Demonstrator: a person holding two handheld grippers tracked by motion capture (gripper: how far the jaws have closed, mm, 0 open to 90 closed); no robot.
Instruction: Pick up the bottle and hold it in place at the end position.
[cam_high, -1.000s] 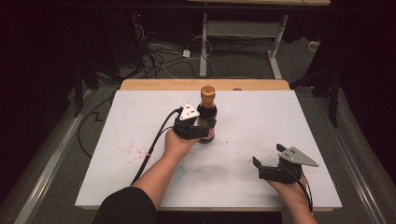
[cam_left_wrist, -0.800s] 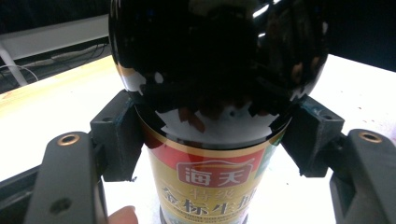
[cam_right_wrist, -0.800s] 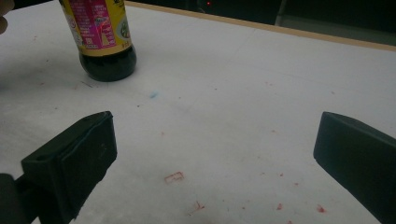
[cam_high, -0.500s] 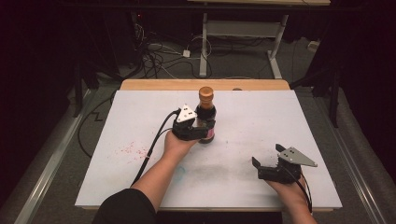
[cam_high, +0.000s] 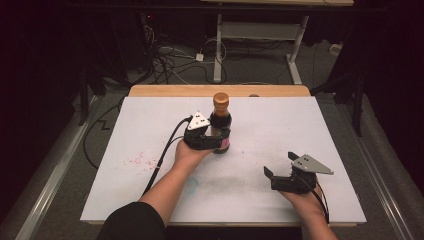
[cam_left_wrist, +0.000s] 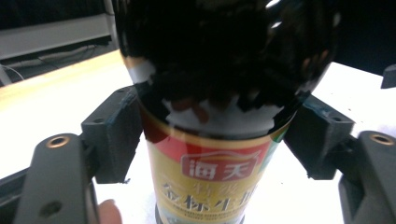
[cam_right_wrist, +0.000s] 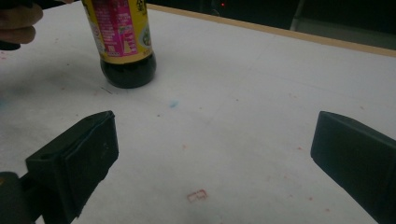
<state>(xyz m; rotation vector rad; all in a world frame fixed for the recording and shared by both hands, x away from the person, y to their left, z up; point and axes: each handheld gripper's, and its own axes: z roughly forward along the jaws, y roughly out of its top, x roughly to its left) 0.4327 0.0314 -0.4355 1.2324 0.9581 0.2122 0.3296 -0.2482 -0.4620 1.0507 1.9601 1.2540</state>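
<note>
The high view looks down on the whole white table (cam_high: 150, 130); both gripper views sit low, sharing the soy sauce bottle (cam_left_wrist: 219, 140), the left one closest.

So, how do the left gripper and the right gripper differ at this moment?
The left gripper has the soy sauce bottle between its jaws, which have just been opening; the right gripper has nothing between its wide-open jaws. The left reaches farther forward than the right. Both are hand-held.

Lab — floor cables (cam_high: 165, 62) (desk frame (cam_high: 260, 35))
</note>
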